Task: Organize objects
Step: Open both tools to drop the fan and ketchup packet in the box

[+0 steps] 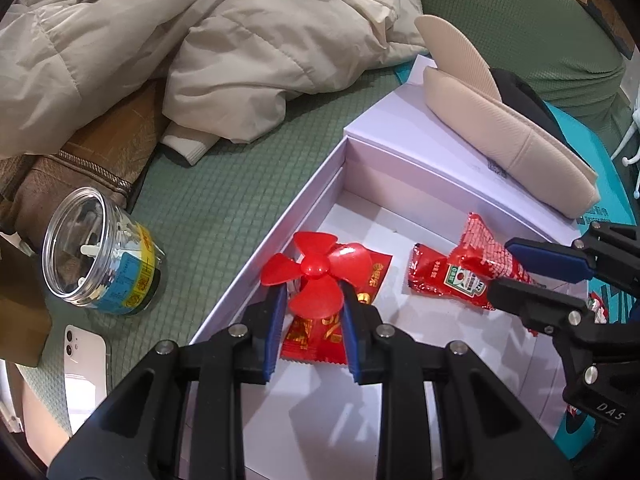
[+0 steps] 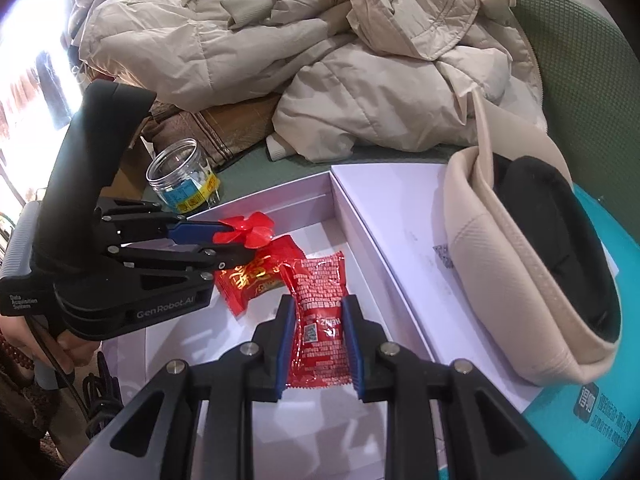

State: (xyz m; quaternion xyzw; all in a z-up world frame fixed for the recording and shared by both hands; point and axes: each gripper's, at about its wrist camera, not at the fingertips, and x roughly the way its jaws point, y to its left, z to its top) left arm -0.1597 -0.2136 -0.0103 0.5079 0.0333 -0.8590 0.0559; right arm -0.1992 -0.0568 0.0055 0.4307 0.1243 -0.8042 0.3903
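Left wrist view, frame centre: left gripper (image 1: pixel 314 300) clamps red propeller (image 1: pixel 314 270), right gripper (image 2: pixel 318 312) pinches ketchup sachet (image 2: pixel 320 336), seemingly for dropping into white box (image 1: pixel 304 204).

Open box (image 1: pixel 312 200) is set on the sofa cushion (image 1: pixel 224 184), its lid (image 1: pixel 440 148) just beside it on the right. Fan propeller (image 1: pixel 316 268) is held over a snack packet (image 1: pixel 316 332) lying in the box; ketchup sachet (image 2: pixel 320 320) sits to its right. A pouch (image 1: pixel 504 144) rests on the lid. Jar (image 1: pixel 104 252) and phone (image 1: pixel 86 364) are left of the box, jacket (image 1: pixel 180 40) behind.
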